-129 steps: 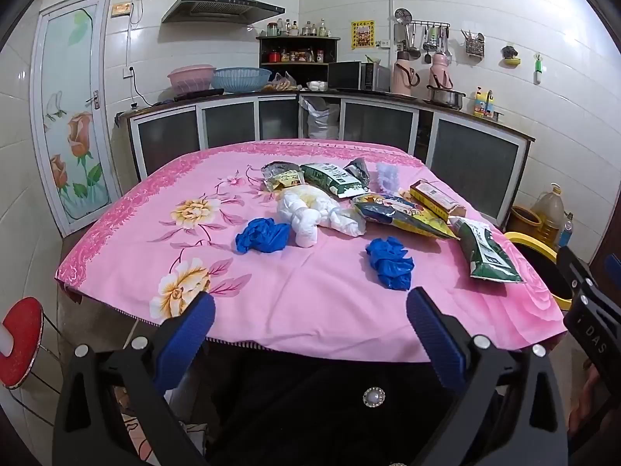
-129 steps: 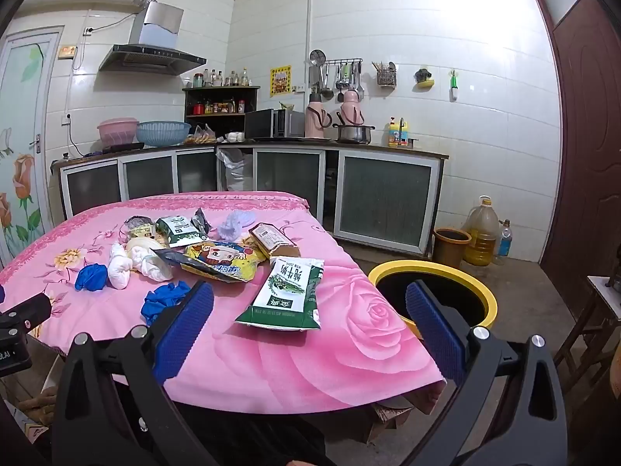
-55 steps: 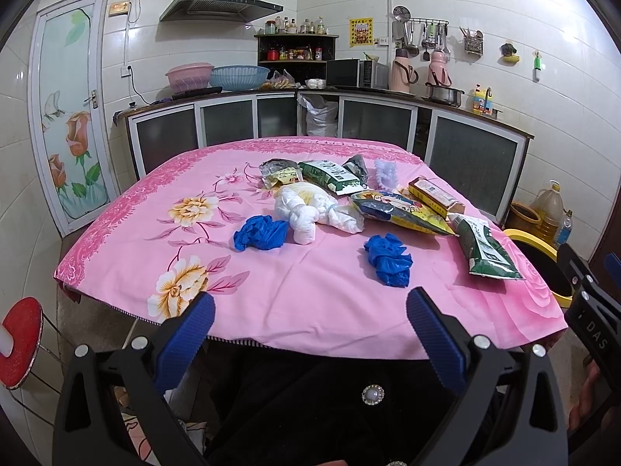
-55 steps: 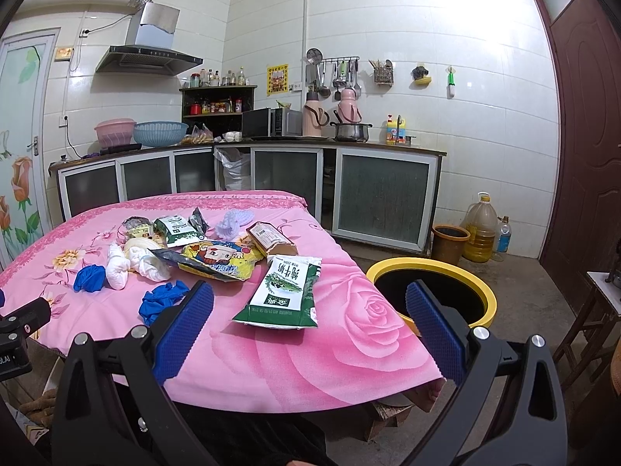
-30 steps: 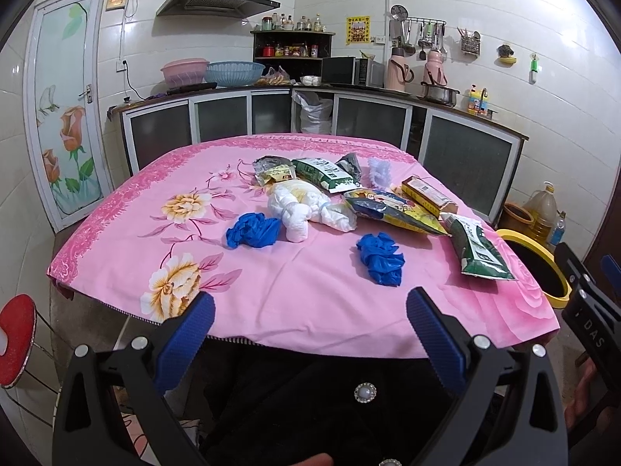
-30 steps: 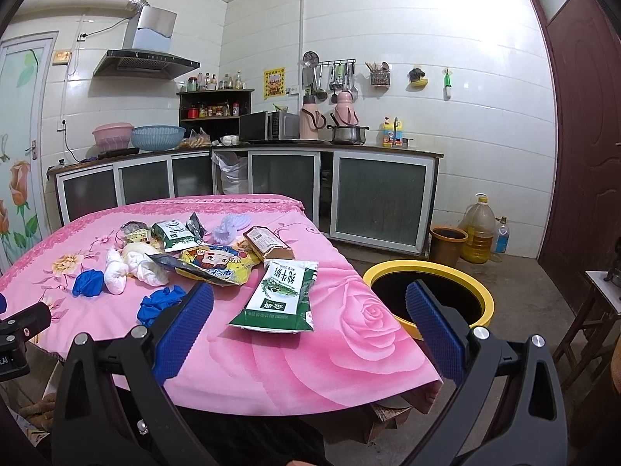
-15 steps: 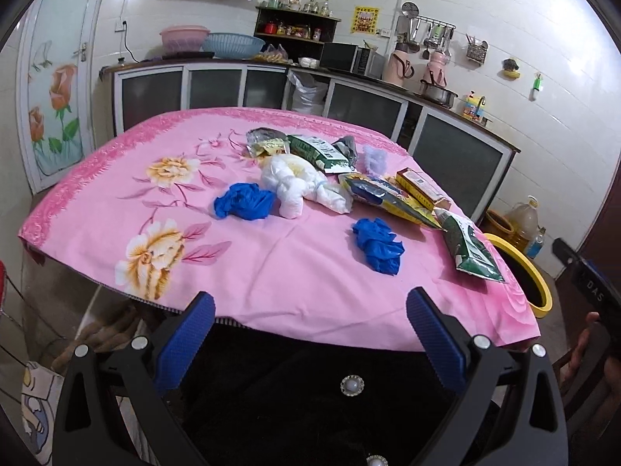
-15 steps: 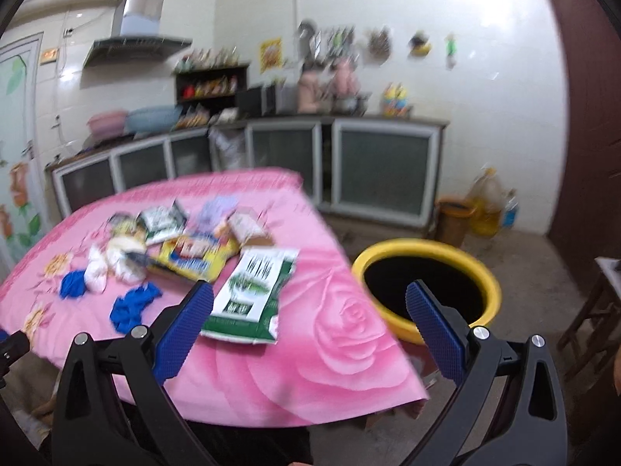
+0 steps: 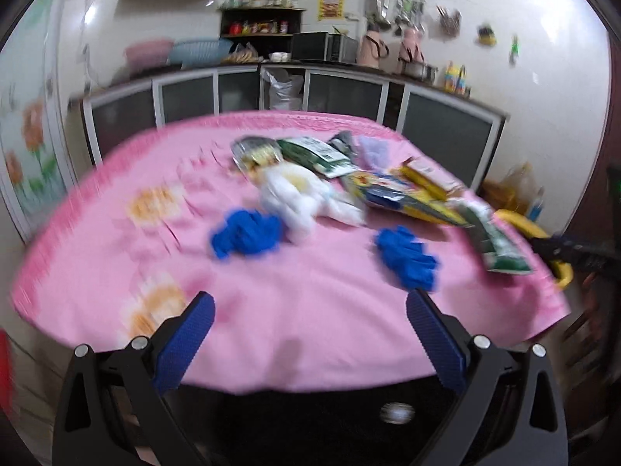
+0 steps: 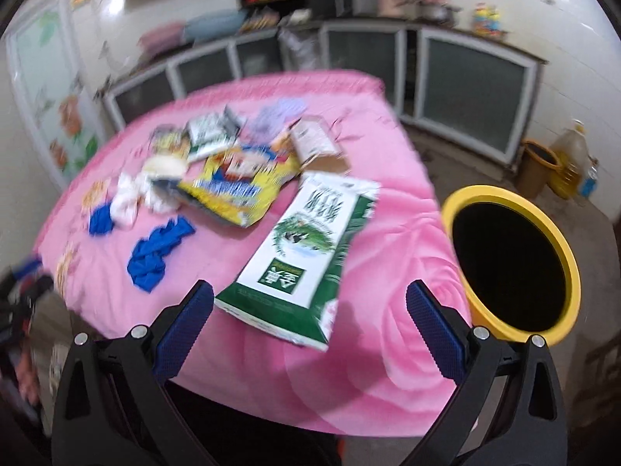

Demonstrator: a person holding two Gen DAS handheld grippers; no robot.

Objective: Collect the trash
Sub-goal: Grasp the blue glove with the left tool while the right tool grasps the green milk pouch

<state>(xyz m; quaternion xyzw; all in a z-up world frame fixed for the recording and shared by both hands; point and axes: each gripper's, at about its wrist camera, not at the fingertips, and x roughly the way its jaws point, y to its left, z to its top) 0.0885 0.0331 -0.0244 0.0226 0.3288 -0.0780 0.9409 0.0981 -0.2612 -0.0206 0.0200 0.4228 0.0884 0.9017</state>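
**Nearly over the green bag — nothing picked up yet**

Both tools are spread wide and carry nothing. The right gripper (image 10: 309,320) hangs above the near edge of the table (image 10: 388,369), its blue pads either side of the green-and-white bag (image 10: 306,248), which lies flat on the pink cloth with its near end just ahead of the jaws. Just beside the table on the floor stands the yellow bin (image 10: 512,264), mouth open and dark, and it looks like the place for the rubbish.

The left gripper (image 9: 309,343) sits back from the near edge, also released. Ahead of it lie 2 crumpled blue gloves (image 9: 407,258), a knotted white plastic bag (image 9: 299,198) and a yellow snack wrapper (image 9: 403,198) — all blurred, so finer detail is hard to read.

The green bag looks like an emptied foil or plastic pouch: light, limp, probably slick. Lying flat, it offers little to pinch in the middle, so the near short edge or a corner seems the better hold, with 1 pad slid beneath. Held by 1 end it will likely droop. The gloves should be soft and easy to take anywhere.
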